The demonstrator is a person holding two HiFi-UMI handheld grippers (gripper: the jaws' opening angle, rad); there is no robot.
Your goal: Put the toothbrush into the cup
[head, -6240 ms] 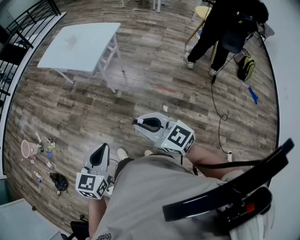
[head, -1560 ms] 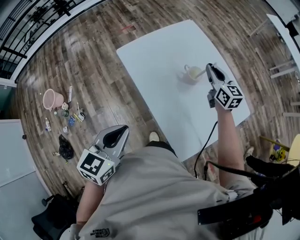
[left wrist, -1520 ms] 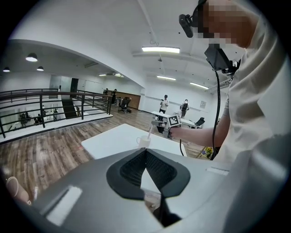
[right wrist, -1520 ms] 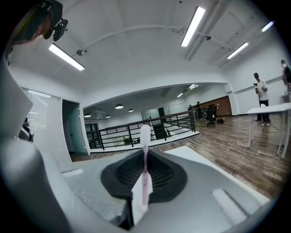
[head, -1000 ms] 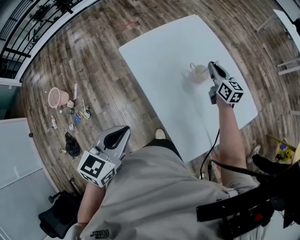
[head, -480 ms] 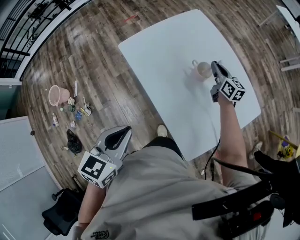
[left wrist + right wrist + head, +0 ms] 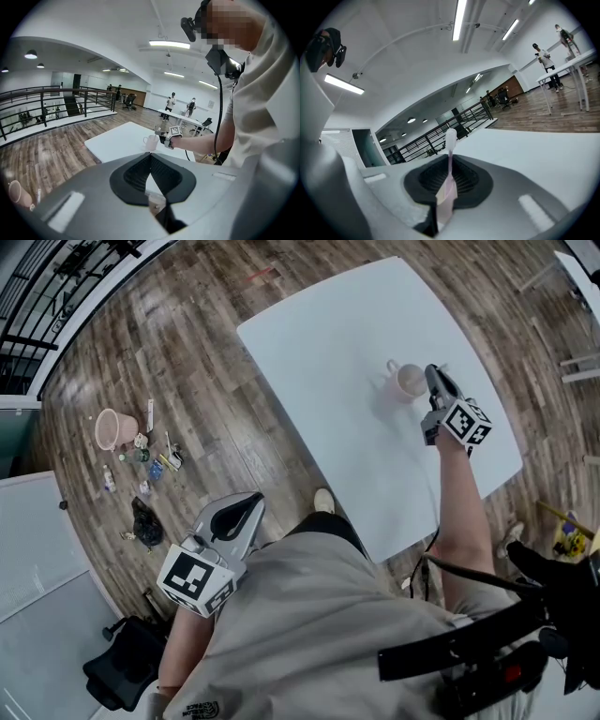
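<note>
Head view: right tool (image 7: pixel 434 374) reaches out over the white desk (image 7: pixel 328 343). Its tip is just beside the pale cup (image 7: pixel 409 381), on the cup's right side. Whether they touch cannot be told. The cup stands upright with its handle turned away from the tool. What the tool carries is too small to read here. Left tool (image 7: pixel 251 503) hangs off the desk by the person's hip, over the wooden floor (image 7: pixel 178 352), well apart from the cup.

Left gripper view: the left tool's jaws meet at their tips with nothing between them, so it is clenched and empty. Beyond them, the cup and the right tool show side by side on the desk.

Right gripper view: the jaws are clamped on the toothbrush (image 7: pixel 449 159). The pads pinch the flat pinkish handle low down. The thin neck and white head stick out past the jaws, up and forward. The cup is not in this view; only bare desk top lies beyond.

Handling, as judged: the toothbrush is light, stiff and slender. Its smooth plastic could swivel between the pads if the free end knocks the rim. The low-handle hold seems sound, since it leaves a long free length to enter the cup. The cup looks light and could slide or tip on a side knock. Bringing the brush over the opening from above seems safer than coming in level.
</note>
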